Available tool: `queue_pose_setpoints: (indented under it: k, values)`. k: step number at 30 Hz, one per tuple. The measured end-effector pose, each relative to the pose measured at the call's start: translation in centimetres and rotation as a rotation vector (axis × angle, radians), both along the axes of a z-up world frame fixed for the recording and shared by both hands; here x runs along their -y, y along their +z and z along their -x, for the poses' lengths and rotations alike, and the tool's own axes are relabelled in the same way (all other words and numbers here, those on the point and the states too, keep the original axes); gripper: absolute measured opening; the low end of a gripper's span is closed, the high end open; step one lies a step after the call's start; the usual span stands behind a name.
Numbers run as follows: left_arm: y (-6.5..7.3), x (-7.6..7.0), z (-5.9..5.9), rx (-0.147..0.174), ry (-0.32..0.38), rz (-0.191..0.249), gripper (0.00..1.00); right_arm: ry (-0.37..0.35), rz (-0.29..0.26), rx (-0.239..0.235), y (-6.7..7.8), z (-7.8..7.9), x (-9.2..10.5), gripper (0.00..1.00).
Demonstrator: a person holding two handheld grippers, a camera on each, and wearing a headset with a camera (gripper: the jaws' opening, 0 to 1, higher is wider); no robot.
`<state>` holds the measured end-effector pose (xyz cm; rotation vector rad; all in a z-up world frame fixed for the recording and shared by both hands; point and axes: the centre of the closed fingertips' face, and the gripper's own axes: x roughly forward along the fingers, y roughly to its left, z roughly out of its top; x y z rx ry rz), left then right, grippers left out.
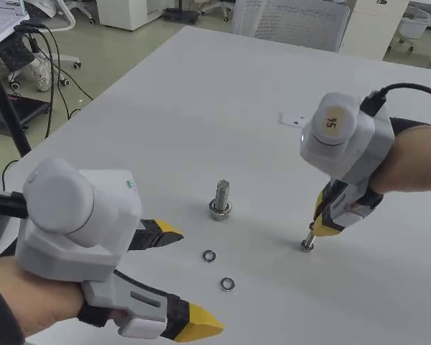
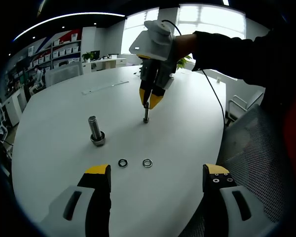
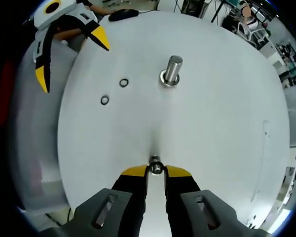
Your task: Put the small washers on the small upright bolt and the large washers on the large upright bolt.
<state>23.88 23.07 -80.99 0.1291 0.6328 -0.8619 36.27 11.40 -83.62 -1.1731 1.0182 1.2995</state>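
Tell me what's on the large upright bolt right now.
Metal rings, apparently large washers, sit around the large upright bolt's base; its threaded shaft above is bare. How many are stacked, and the bolt's head beneath, are hidden.

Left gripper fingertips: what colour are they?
Yellow fingertips on the left gripper, black behind them; clearest in the left gripper view.

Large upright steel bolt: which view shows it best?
Left gripper view: the large threaded steel bolt stands side-on, whole length and base ring clear. The head view sees it from steeper above; the right gripper view foreshortens it.
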Motion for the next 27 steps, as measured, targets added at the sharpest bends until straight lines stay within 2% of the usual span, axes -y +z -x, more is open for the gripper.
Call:
queue_pose_setpoints:
  k: [19,27]
  values:
    - [-0.3,0.1,0.2,-0.008,0.000,-0.004,0.75,-0.011,0.011,-0.039,-3.0,0.3,0.1,0.14]
    - [-0.3,0.1,0.3,-0.009,0.002,-0.003,0.75,-0.010,0.018,-0.044,-3.4,0.3,0.2,0.14]
